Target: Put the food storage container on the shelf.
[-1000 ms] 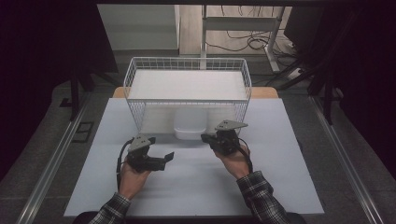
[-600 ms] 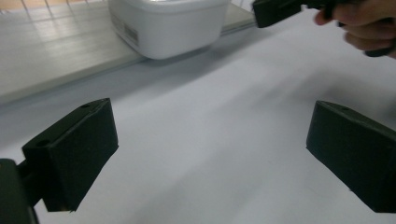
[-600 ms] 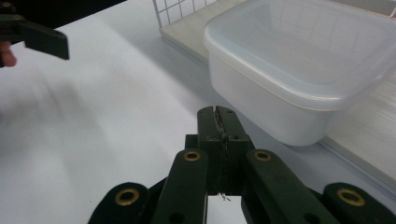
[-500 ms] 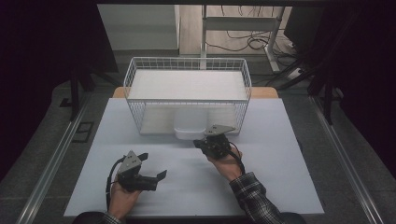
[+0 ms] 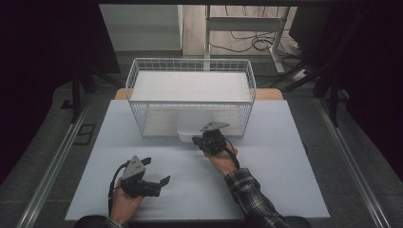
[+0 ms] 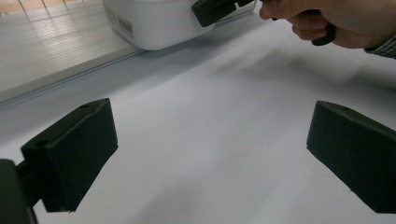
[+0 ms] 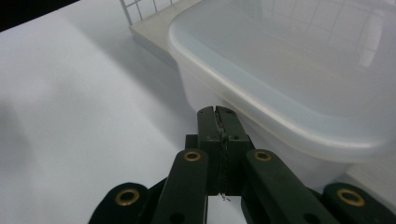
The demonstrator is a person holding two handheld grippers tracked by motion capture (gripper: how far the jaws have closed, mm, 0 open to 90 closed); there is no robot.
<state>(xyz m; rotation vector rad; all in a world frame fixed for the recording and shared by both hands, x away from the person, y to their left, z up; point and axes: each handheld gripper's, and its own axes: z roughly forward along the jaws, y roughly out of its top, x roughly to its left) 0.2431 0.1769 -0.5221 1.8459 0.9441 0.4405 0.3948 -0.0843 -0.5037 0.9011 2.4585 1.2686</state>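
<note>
The translucent plastic container (image 7: 299,79) sits at the middle of the desk (image 5: 285,190), against the near wall of the wire basket (image 5: 190,85). It looks light, stiff and smooth-walled, likely slippery, so its rolled rim seems the best hold. The right gripper (image 7: 217,116) has its fingers pressed together on nothing, just beside the container's wall, below the rim. The left gripper (image 6: 210,154) hovers near the desk's front edge, fingers spread wide. The left gripper view reveals a barcode label (image 6: 122,28) on the container's side
</note>
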